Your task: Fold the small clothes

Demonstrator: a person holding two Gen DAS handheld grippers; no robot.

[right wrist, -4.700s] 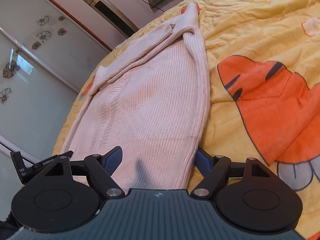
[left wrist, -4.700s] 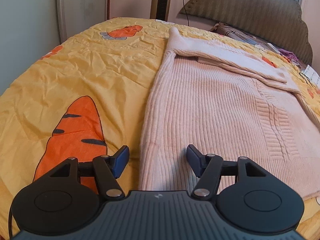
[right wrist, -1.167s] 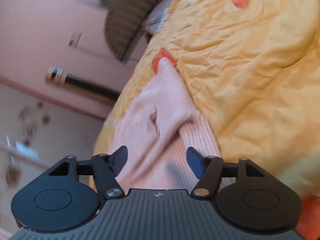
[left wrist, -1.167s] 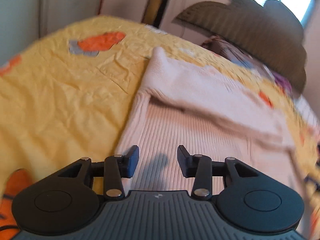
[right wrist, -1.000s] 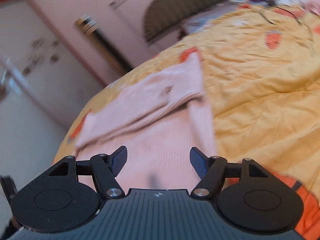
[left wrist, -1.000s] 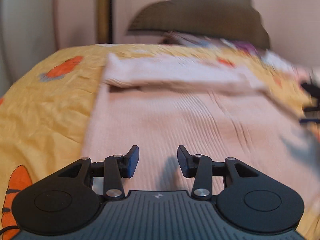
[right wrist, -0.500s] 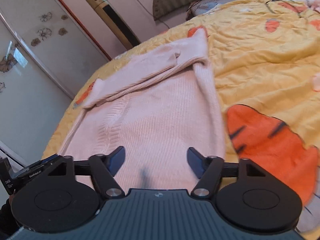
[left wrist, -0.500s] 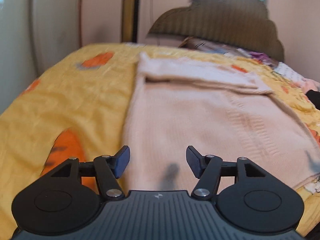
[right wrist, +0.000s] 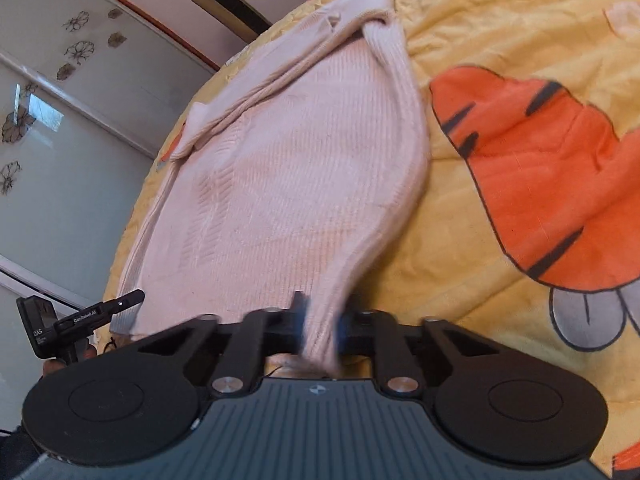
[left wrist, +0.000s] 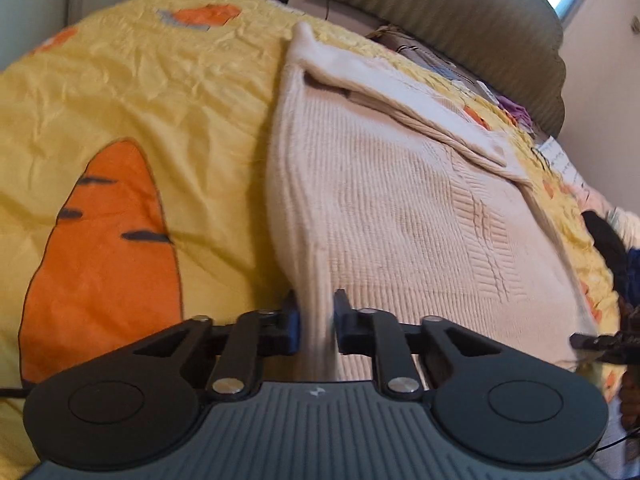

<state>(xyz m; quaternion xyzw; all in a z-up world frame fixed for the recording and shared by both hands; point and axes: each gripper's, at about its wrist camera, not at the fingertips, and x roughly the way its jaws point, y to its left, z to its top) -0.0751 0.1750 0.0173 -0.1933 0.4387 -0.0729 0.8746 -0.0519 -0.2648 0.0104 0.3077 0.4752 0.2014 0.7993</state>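
A: Where does the pink knit sweater (left wrist: 400,208) sit right now?

B: Flat on the yellow carrot-print bedspread (left wrist: 140,92), sleeves already laid across the top. The left claw (left wrist: 316,320) has just closed and pinches the hem corner on its side; the right claw (right wrist: 320,324) has just closed on the opposite hem corner, with knit bunched between its pads.

A: What could spoil the fold?

B: I'd say each pinch is narrow and near the very edge, so the loose knit may slip out once it is lifted. If one hand rises faster, the hem could skew and the crossed sleeves slide off. The bedspread might also get dragged along if a pad caught it underneath.
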